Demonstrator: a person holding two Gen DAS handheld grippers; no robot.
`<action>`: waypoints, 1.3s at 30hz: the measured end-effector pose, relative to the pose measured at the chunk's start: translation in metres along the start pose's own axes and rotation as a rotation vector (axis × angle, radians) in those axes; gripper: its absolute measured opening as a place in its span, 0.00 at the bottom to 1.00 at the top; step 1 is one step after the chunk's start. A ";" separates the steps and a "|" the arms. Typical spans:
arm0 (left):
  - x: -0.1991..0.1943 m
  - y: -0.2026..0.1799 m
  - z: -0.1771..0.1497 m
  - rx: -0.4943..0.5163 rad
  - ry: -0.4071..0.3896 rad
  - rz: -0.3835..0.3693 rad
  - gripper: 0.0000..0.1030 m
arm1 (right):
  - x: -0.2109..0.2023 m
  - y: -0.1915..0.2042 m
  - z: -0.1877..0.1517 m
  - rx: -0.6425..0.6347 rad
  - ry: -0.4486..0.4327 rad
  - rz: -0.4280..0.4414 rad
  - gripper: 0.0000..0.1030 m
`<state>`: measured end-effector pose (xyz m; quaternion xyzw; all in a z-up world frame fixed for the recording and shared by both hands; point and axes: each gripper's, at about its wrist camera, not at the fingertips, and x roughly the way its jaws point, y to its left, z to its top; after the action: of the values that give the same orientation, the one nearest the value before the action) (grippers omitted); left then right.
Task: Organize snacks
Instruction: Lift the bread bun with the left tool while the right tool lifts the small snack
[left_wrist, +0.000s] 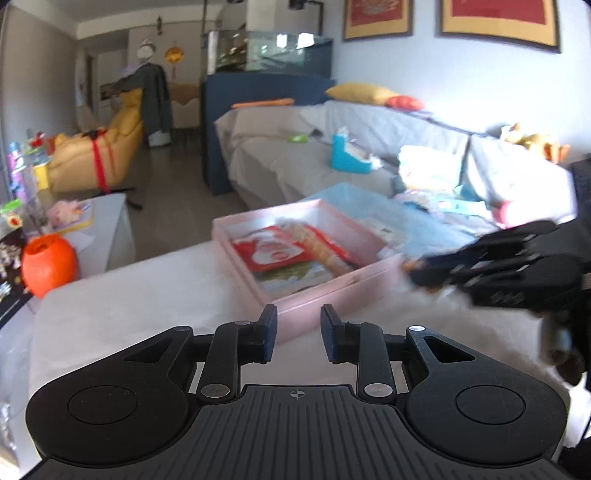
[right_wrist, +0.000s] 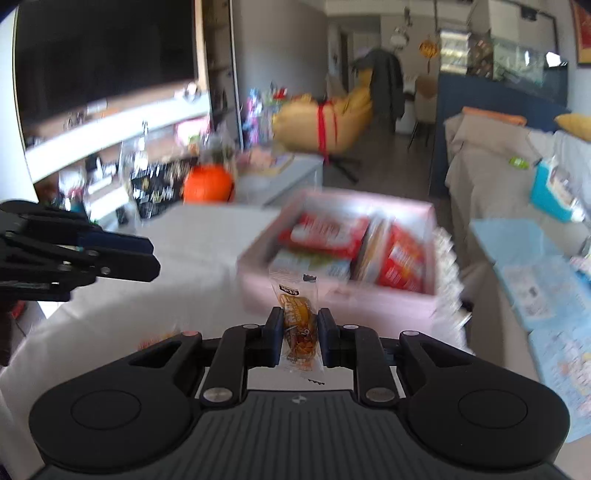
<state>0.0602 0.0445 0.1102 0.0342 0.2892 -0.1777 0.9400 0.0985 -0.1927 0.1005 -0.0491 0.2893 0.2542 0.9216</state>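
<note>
My right gripper (right_wrist: 301, 317) is shut on a small clear snack packet (right_wrist: 298, 295) with orange contents, held upright above the white table. Beyond it stands the pink box (right_wrist: 388, 302) with red snack packs (right_wrist: 325, 232) and a pale pack inside. In the left wrist view the same pink box (left_wrist: 332, 291) sits just past my left gripper (left_wrist: 299, 314), whose jaws stand apart with nothing between them. The right gripper (left_wrist: 417, 269) shows blurred to the right of the box. The left gripper (right_wrist: 147, 258) appears at the left edge of the right wrist view.
A white cloth covers the table (left_wrist: 147, 295). A light blue flat box (left_wrist: 369, 206) lies behind the pink one. An orange round jar (left_wrist: 48, 264) stands off the table's left end. A grey sofa (left_wrist: 280, 147) with clutter runs behind. An orange blur (right_wrist: 159, 339) lies on the table.
</note>
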 end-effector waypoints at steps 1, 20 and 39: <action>0.003 -0.002 -0.004 0.002 0.022 0.017 0.29 | -0.005 -0.001 0.002 -0.009 -0.019 -0.019 0.19; 0.049 -0.021 -0.051 0.074 0.230 0.046 0.58 | 0.050 -0.004 -0.076 0.057 0.108 -0.073 0.22; 0.065 0.002 -0.058 -0.050 0.261 0.053 0.59 | 0.052 -0.001 -0.073 0.041 0.116 -0.062 0.31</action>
<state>0.0796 0.0354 0.0256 0.0413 0.4122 -0.1398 0.8993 0.0985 -0.1880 0.0116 -0.0538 0.3456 0.2164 0.9115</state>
